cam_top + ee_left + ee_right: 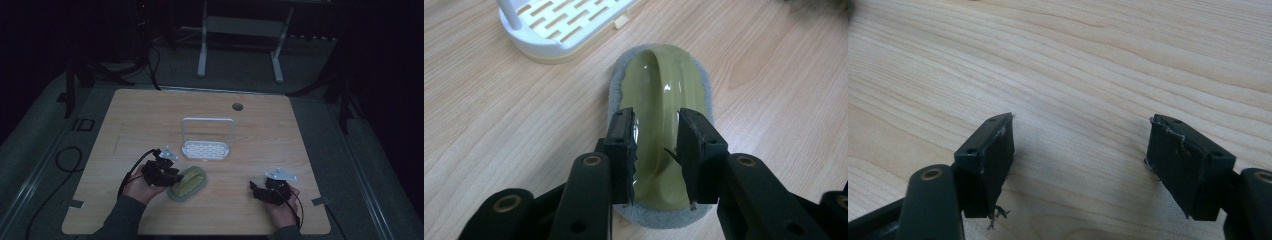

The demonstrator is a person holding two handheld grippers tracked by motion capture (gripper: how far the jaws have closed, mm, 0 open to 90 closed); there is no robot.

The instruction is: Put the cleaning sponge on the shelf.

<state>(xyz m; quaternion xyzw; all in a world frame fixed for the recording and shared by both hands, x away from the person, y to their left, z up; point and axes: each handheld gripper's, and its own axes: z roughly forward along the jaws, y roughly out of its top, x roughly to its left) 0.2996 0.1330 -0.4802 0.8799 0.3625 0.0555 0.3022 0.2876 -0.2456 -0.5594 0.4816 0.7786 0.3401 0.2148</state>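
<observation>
An olive-green scrubber (189, 182) with a grey pad underneath lies flat on the wooden table (145, 120), just in front of a white rack. In the left gripper view its raised handle ridge (661, 80) runs between my left gripper's (656, 120) jaws, and both pads press on its sides. In the high view the left gripper (172, 176) sits at the scrubber's left end. My right gripper (257, 189) rests near the front right of the table, open wide, with bare wood between its jaws (1080, 125).
A white slotted rack (207, 150) with a tall wire loop stands at mid-table, its corner close ahead of the scrubber (554, 25). A round cable hole (237, 106) sits near the far edge. A white frame stand (240, 30) is on the floor beyond.
</observation>
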